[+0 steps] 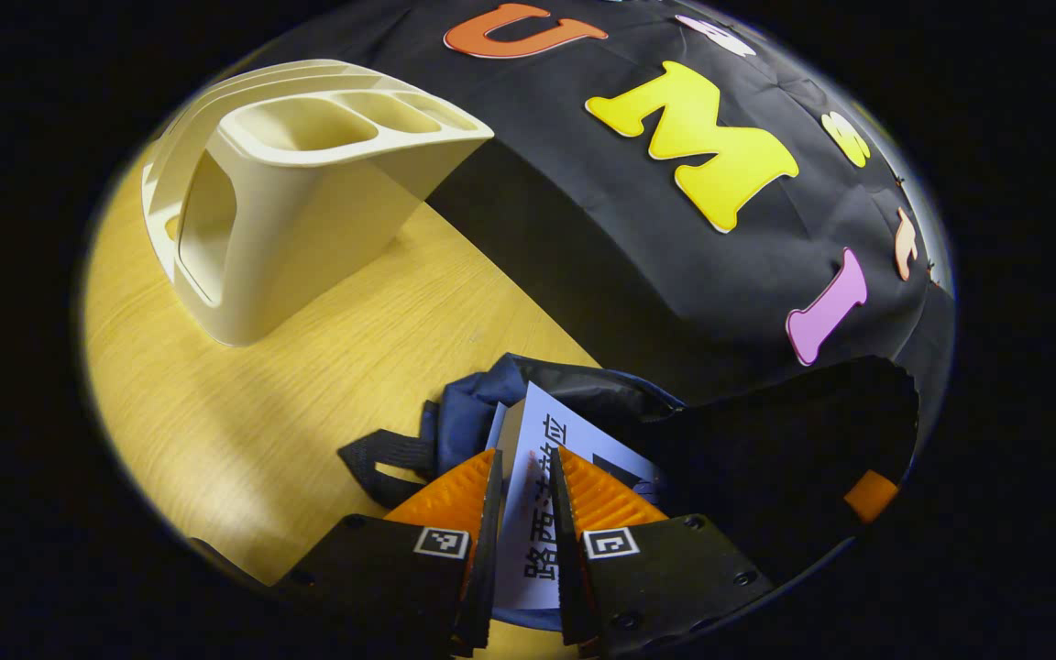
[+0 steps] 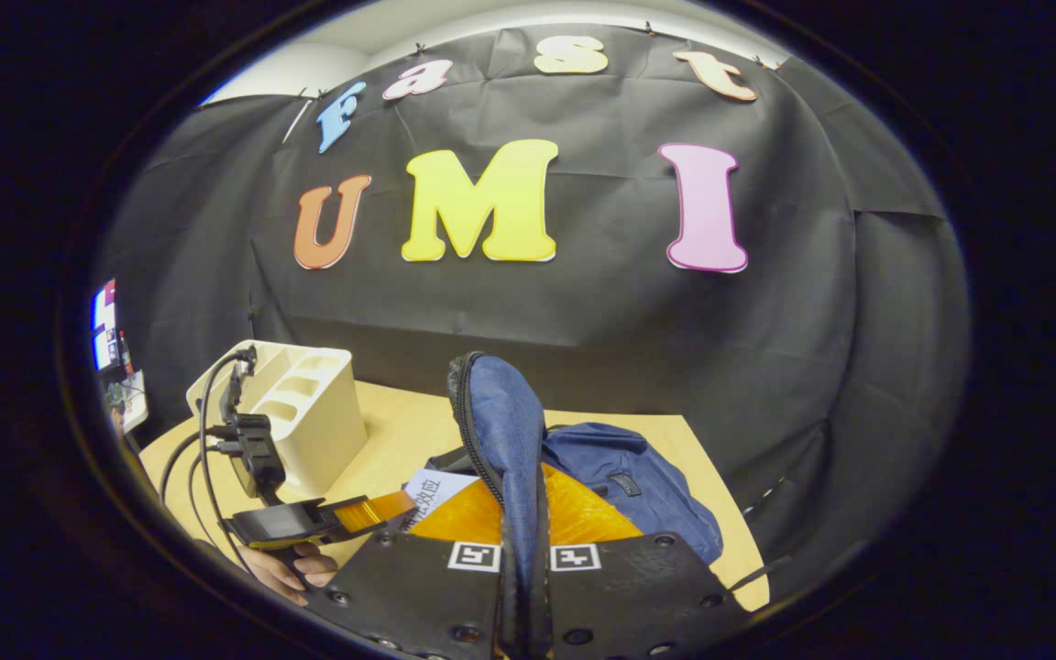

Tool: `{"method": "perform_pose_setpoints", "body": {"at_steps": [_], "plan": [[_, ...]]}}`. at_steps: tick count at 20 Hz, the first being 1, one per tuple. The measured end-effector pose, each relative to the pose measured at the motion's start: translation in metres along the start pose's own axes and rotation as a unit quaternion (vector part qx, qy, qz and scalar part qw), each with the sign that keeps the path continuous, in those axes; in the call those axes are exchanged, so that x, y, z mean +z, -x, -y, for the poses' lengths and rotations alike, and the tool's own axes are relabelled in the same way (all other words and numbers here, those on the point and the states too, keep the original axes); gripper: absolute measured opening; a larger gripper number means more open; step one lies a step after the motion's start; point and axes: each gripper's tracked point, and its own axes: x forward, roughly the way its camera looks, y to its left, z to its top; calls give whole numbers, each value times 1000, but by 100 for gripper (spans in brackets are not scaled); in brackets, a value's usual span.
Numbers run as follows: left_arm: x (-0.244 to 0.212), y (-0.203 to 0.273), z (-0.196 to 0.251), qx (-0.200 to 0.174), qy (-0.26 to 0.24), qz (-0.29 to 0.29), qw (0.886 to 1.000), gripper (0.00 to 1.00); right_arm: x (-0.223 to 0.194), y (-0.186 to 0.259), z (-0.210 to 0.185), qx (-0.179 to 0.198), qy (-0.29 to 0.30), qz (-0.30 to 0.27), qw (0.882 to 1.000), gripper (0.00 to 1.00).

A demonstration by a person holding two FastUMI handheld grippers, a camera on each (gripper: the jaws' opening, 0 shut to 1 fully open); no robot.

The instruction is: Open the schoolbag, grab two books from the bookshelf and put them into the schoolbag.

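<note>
Left gripper view: left claw (image 1: 524, 500) clamped on book (image 1: 537, 495), at 6 o'clock over schoolbag (image 1: 473, 403). Right claw (image 2: 524, 550) pinching schoolbag flap (image 2: 505, 431) upright. Lower straight in, clear of rim.

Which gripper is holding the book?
The left gripper pinches the book over the schoolbag; the right gripper holds up the bag's flap instead.

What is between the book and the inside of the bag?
Nothing visible. The left gripper holds the book at the bag's mouth, and the right gripper lifts the flap clear of it.
</note>
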Motion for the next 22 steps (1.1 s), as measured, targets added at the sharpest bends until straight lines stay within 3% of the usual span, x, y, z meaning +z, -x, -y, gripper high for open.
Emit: {"method": "perform_pose_setpoints", "body": {"at_steps": [2,14,18,22], "plan": [[-16,-4,11,-19,22,-28,999,26,2,1,1,-1,0,1,1000,5],[-24,-42,64,-93,119,-37,988,26,13,4,9,3,-12,9,1000,5],[-28,-46,60,-84,101,-38,991,26,14,1,6,5,-11,8,1000,5],[-30,-43,55,-98,102,-64,988,28,10,-1,3,4,-9,0,1000,5]]}}
